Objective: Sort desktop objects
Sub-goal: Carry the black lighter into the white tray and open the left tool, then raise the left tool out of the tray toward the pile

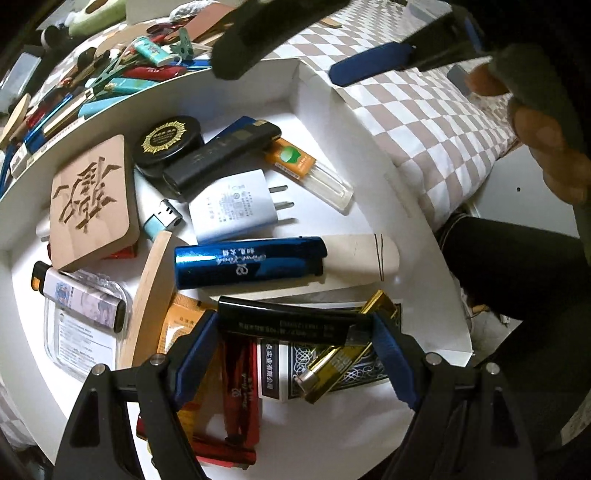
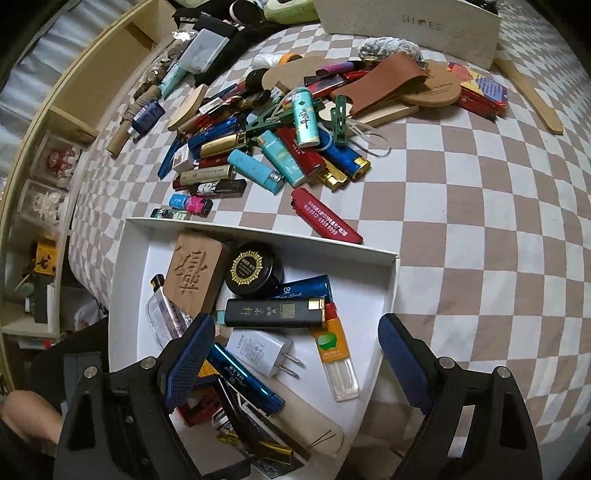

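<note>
Here, in the left wrist view, the left gripper (image 1: 295, 328) clamps a black lighter (image 1: 284, 320) above the white box (image 1: 406, 192). In the right wrist view, the right gripper (image 2: 295, 354) gapes empty over that box's right wall, lighter pile (image 2: 266, 147) beyond.

A bedroom in a home: a checked brown-and-white bedsheet (image 2: 461, 229) serves as the work surface, strewn with a pile of lighters (image 2: 280, 155), clothes pegs and wooden trinkets. A white box (image 2: 391, 295) of more odds and ends sits on it. A wooden shelf unit (image 2: 92, 77) with small storage boxes stands alongside, and a shoebox (image 2: 413, 27) rests at the far edge.
</note>
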`<state>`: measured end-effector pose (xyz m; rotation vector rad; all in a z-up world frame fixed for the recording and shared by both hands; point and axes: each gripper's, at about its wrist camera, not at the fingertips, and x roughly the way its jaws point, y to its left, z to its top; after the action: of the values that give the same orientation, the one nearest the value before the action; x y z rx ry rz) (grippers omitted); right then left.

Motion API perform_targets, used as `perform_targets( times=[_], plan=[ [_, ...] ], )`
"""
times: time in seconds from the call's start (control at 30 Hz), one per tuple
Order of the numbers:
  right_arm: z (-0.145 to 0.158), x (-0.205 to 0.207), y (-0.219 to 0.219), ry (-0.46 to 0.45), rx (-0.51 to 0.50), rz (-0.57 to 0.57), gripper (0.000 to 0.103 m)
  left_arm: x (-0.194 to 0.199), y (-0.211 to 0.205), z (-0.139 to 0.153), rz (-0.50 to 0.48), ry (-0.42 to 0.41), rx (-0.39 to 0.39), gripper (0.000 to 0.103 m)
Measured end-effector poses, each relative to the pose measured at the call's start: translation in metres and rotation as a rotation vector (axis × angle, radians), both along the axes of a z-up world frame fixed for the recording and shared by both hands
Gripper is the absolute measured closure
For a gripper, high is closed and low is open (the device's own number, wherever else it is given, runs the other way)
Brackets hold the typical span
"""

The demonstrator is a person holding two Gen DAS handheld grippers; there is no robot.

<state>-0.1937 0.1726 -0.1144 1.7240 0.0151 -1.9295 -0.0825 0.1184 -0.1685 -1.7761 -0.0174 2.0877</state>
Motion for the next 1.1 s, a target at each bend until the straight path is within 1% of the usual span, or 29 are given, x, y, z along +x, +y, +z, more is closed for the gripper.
perform_targets(
  times=[0.1,0.13,0.17,0.23,0.5,0.6,0.7,0.77,0.8,0.9,0.93,0.97,1.0,1.1],
  plan=[
    [0.0,-0.001,0.001,0.001,0.001,-0.005,0.013,0.002,-0.009,0.004,0.004,-0.004,0.003,0.021],
    [0.0,-0.001,0.001,0.001,0.001,-0.005,0.013,0.002,-0.012,0.006,0.006,-0.004,0.003,0.018],
    [0.0,-0.001,0.001,0.001,0.002,-0.006,0.013,0.002,-0.014,0.008,0.01,-0.005,0.003,0.012],
    [0.0,-0.001,0.001,0.002,0.002,-0.006,0.013,0.003,-0.019,0.012,0.017,-0.006,0.003,0.009],
    [0.003,-0.001,-0.002,0.022,0.006,0.003,0.013,0.001,-0.037,0.036,0.039,0.038,0.019,0.008],
    [0.009,-0.001,-0.001,0.059,0.011,0.004,0.013,-0.002,-0.046,0.049,0.062,0.081,0.017,0.008],
    [0.018,0.0,-0.001,0.114,0.018,0.002,0.013,-0.005,-0.058,0.064,0.092,0.161,-0.006,0.008],
    [0.023,0.001,-0.001,0.151,0.022,-0.002,0.009,-0.007,-0.063,0.071,0.101,0.194,-0.026,0.008],
    [0.026,0.001,-0.001,0.169,0.023,-0.006,0.005,-0.009,-0.066,0.075,0.107,0.213,-0.035,0.008],
    [0.032,0.0,0.0,0.2,0.017,-0.014,0.004,-0.012,-0.077,0.088,0.13,0.266,-0.06,0.006],
    [0.033,0.0,0.0,0.205,0.016,-0.018,0.004,-0.014,-0.081,0.092,0.14,0.282,-0.065,0.004],
    [0.035,-0.001,0.001,0.215,0.016,-0.026,0.003,-0.015,-0.085,0.097,0.154,0.296,-0.066,0.002],
    [0.036,-0.001,0.001,0.222,0.017,-0.031,0.0,-0.017,-0.09,0.101,0.168,0.309,-0.066,0.002],
    [0.04,-0.001,0.001,0.257,0.011,-0.036,0.0,-0.023,-0.102,0.109,0.199,0.333,-0.062,0.001]
  ],
)
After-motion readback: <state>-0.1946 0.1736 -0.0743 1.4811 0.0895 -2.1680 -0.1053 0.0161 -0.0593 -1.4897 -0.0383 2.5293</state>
